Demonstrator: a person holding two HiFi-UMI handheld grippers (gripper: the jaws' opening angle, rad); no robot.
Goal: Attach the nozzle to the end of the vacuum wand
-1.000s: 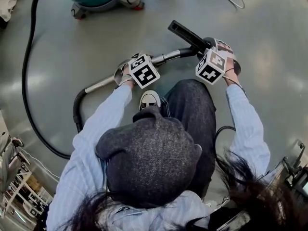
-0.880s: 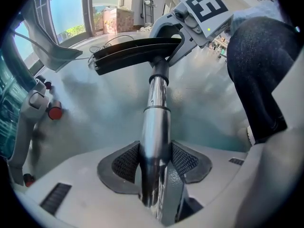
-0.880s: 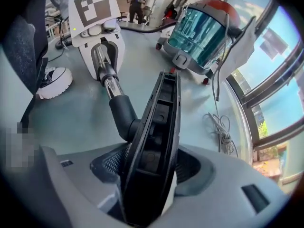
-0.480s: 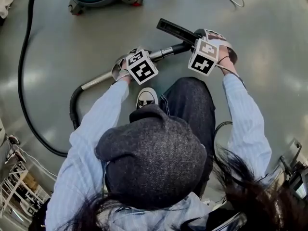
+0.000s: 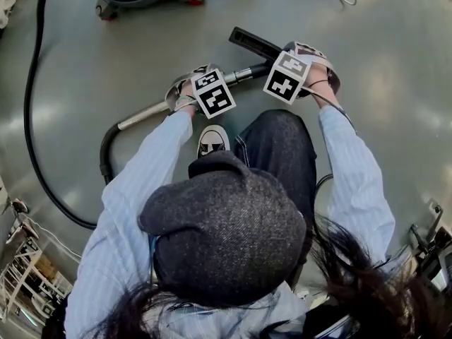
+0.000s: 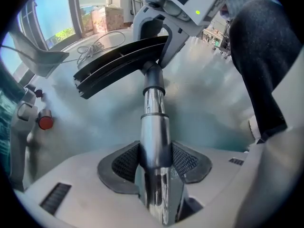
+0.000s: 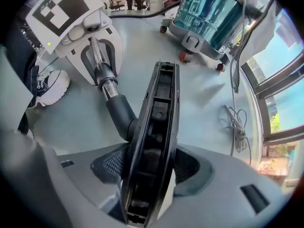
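Clamping the black nozzle (image 7: pixel 159 127) edge-on, the right gripper (image 7: pixel 149 167) has just been narrowing its jaws on it. The flat, slotted head runs lengthwise away toward the teal vacuum cleaner (image 7: pixel 213 18). Its neck meets the chrome wand (image 6: pixel 153 127), clenched in the left gripper (image 6: pixel 154 161). A black hose (image 5: pixel 32 119) loops across the floor (image 5: pixel 106 62).

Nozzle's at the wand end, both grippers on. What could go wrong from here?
1. The right gripper, whose jaws have just been closing, clamps the nozzle across its narrow body, away from the neck. A push may twist it in the grip and cock the joint.
2. The left gripper grips the smooth chrome wand, which may slide back under the push.
3. Full seating isn't visible, so releasing now might drop the nozzle.
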